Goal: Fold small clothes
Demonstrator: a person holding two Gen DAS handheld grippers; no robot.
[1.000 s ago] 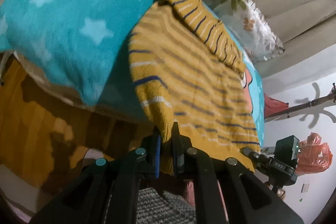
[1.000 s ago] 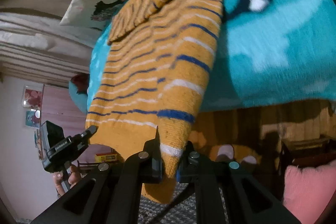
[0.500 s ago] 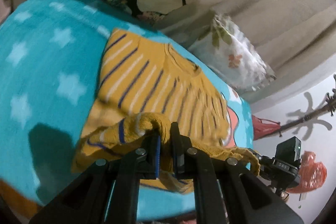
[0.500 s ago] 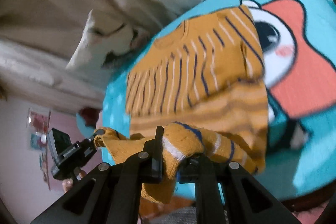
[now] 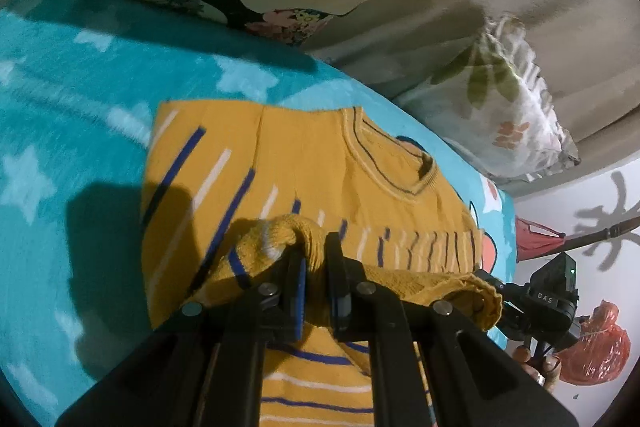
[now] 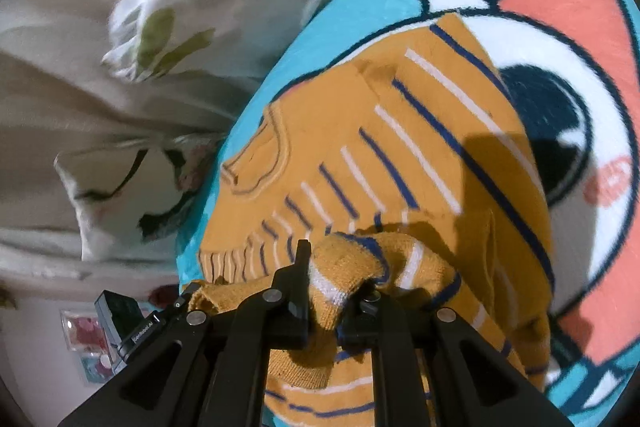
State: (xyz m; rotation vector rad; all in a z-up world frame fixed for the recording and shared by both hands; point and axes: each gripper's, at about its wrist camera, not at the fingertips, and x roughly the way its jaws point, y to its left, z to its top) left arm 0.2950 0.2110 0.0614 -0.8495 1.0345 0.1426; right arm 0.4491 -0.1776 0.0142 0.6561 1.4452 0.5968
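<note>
Already we are well into the fold: the yellow striped sweater [image 5: 304, 163] lies on the teal star-print blanket [image 5: 72, 95], its collar end flat toward the pillows [image 5: 508, 99], while we carry the hem up and over the body so that the lower half doubles onto the upper. Judging from how the cloth lies, the sleeves look tucked in already, since the visible part has straight side edges, though we cannot be sure of what the raised layer hides. What is left, as we read it, is to lay the hem down near the collar, let go, and smooth or halve the bundle. Our left gripper [image 5: 316, 267] has its jaws pressed nearly together on a bunched corner of the hem, with knit bulging out above the pads. Our right gripper [image 6: 326, 287] likewise has a wad of hem between its jaws, but those jaws are just beginning to part. Both tools point forward and downward over the sweater, side by side, with the hem edge stretched slack between them; in each wrist view the other gripper shows at the far end of that edge. A hand [image 5: 532, 367] is just visible beneath the right tool.
</note>
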